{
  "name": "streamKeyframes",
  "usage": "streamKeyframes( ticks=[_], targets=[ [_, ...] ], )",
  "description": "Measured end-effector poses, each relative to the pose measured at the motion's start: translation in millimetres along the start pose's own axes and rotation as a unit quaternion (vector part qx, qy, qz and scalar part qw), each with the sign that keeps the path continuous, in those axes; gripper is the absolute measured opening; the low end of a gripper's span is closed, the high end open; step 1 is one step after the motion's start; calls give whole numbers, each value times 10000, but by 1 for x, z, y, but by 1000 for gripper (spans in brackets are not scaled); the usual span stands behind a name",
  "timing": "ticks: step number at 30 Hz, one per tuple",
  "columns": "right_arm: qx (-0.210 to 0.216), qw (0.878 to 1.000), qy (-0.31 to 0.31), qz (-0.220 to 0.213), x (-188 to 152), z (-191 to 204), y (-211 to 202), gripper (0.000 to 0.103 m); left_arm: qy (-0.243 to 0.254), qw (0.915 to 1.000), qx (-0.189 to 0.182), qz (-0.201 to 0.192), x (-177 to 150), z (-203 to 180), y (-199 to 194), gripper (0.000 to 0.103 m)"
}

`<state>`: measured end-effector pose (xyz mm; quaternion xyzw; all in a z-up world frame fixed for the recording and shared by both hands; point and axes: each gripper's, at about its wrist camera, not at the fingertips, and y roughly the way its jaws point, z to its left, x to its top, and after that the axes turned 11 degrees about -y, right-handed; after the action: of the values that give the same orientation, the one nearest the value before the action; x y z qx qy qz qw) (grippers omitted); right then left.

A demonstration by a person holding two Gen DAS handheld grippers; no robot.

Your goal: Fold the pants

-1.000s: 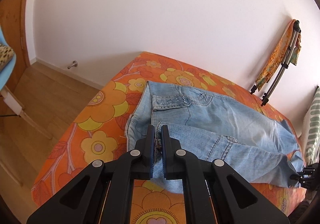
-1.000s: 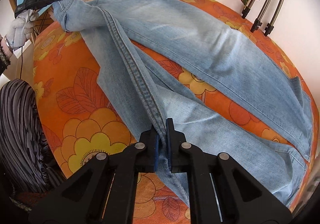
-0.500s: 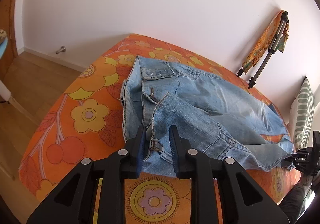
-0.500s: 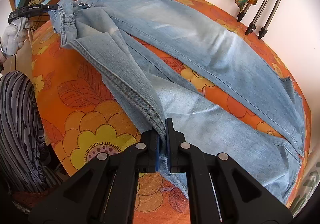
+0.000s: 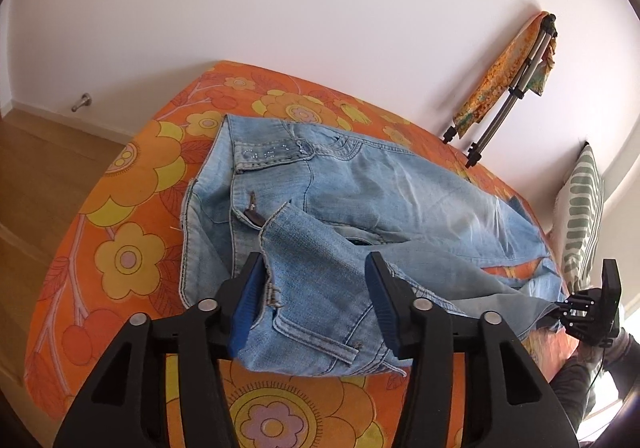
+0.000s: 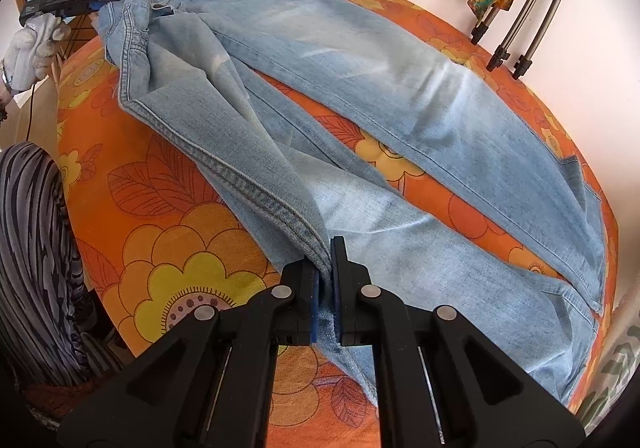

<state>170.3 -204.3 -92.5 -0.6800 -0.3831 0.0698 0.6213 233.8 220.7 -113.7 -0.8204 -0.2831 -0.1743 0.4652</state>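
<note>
Light blue jeans lie spread on the orange flowered bed, with the waistband at the near left of the left wrist view. A waistband corner is folded over and lies between the jaws of my left gripper. Those jaws are closing but stand wide apart, and the pads do not press on the denim. In the right wrist view the left gripper sits at the bunched waistband of the jeans. My right gripper is shut on the side seam of the near leg, which it holds a little above the bed.
A folded tripod draped with a patterned cloth leans on the white wall behind the bed. A striped pillow stands at the right end. Wooden floor lies left of the bed. A person's striped garment and gloved hand are at the bed's edge.
The left jaws went from shut on the waistband to wide apart. The waistband corner now lies folded over onto the jeans. The right gripper stayed shut on the leg seam.
</note>
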Motion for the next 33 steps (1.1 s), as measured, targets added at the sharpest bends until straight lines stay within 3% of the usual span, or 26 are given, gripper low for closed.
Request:
streamKeyframes(
  ticks=[2, 8, 13, 20, 27, 33],
  targets=[
    [-39, 10000, -5, -1, 0, 1, 0, 5, -64, 9997, 192, -132, 0, 2, 0, 3],
    [-252, 9997, -33, -12, 1, 4, -7, 5, -111, 9969, 511, -587, -6, 5, -15, 3],
    [-638, 9976, 92, -237, 7, -2, -26, 5, -644, 9927, 98, -1019, 2, 18, -44, 3],
    [-1380, 9889, -68, -550, 35, -12, -56, 5, -618, 9883, 68, -1396, 19, 7, -55, 3],
    [-2037, 9754, -272, -795, 92, -51, -71, 5, -675, 9803, -41, -1855, 70, -10, -51, 3],
    [-2219, 9736, -253, -465, 145, -105, -20, 4, -768, 9766, 177, -1999, 131, -10, -10, 3]
  ],
)
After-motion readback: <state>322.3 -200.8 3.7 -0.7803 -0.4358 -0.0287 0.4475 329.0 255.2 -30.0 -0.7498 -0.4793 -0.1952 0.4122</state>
